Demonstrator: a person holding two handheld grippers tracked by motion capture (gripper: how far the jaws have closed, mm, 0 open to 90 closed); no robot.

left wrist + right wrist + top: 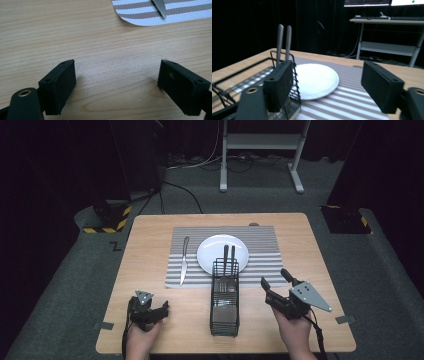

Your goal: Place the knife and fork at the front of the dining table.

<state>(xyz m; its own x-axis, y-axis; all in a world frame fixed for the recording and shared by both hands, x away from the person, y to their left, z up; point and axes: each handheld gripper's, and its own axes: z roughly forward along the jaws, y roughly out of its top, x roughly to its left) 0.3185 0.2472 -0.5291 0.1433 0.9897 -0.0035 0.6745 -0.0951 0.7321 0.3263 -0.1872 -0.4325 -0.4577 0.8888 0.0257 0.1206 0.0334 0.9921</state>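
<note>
A white plate [222,253] lies on a striped placemat [260,255] in the middle of the wooden table [150,280]. A knife [184,261] rests on the mat left of the plate; its tip [160,7] shows in the left gripper view. A black wire basket [225,300] stands in front of the plate, with two grey handles [283,41] sticking up from it. My left gripper [152,312] hovers low over bare wood at the front left, open and empty. My right gripper [275,280], right of the basket, is open and empty, facing the plate [317,80].
Beyond the table's far edge are dark floor, cables and a white desk frame [260,150]. Yellow-and-black striped blocks [107,217] sit at the back left and back right. Small tape marks [103,325] lie near the front corners.
</note>
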